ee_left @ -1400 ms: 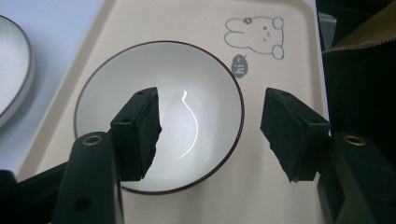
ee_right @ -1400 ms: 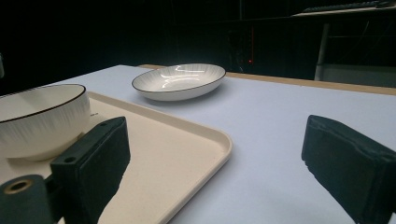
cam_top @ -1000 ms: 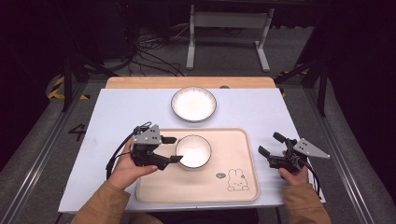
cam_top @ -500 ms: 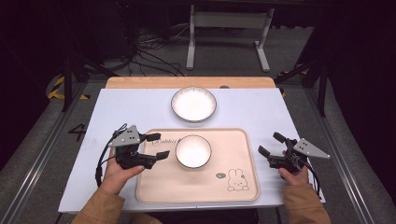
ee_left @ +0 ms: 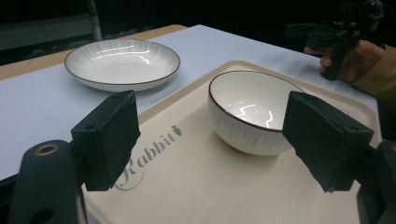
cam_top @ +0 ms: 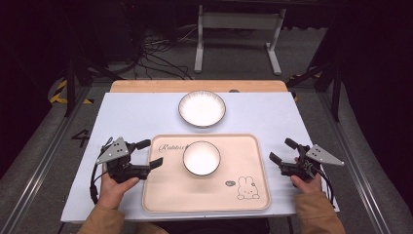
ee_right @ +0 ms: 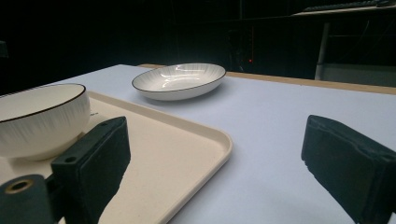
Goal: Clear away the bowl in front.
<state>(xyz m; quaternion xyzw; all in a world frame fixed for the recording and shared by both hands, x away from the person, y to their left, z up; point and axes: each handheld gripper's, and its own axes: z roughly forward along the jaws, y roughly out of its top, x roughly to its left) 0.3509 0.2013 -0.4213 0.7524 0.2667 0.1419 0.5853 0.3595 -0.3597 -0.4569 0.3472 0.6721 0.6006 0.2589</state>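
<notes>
Where it sits on the tray (cam_top: 160, 195), the white dark-rimmed bowl (cam_top: 201, 158) is free; both grippers' fingers gape wide.

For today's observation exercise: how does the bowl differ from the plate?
The bowl is deep with steep sides; the plate is shallow and wider. The bowl stands on the beige tray; the plate rests on the table beyond it. Both are white with a thin dark rim, upright and empty.
</notes>
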